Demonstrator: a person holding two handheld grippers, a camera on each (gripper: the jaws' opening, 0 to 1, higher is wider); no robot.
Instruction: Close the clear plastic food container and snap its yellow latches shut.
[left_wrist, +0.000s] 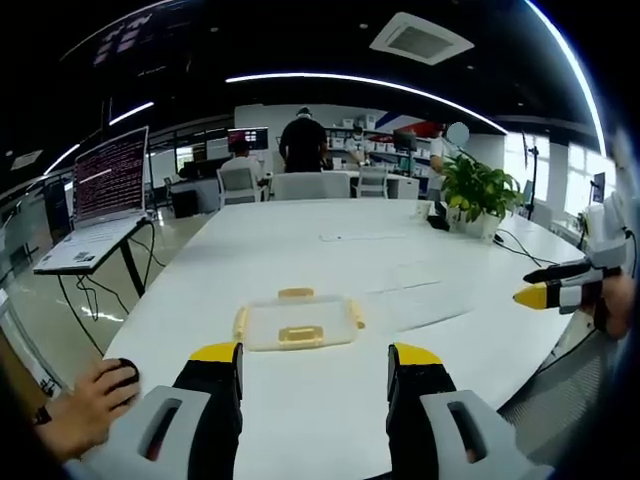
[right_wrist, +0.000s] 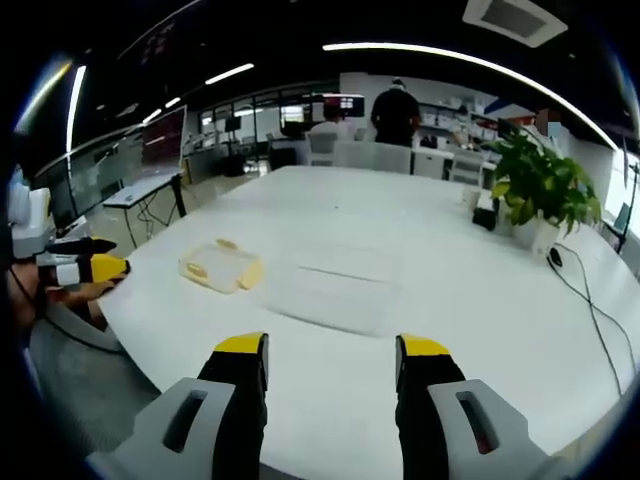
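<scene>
A clear lid with yellow latches (left_wrist: 297, 322) lies flat on the white table (left_wrist: 330, 225), just beyond my left gripper (left_wrist: 315, 355), whose jaws stand open and empty. The same lid (right_wrist: 220, 265) lies left of centre in the right gripper view, with a clear container base (right_wrist: 330, 285) faintly visible beside it on the right. My right gripper (right_wrist: 332, 347) is open, empty, and held back from both near the table's edge. It also comes in at the right edge as the right gripper (left_wrist: 545, 295), off the table's side. The left gripper (right_wrist: 95, 268) shows at far left.
A laptop (left_wrist: 105, 195) stands on a side stand at the left. A potted plant (left_wrist: 478, 190) and a cable sit at the table's far right. A hand (left_wrist: 95, 400) rests by a dark round object at the near edge. People and chairs are at the back.
</scene>
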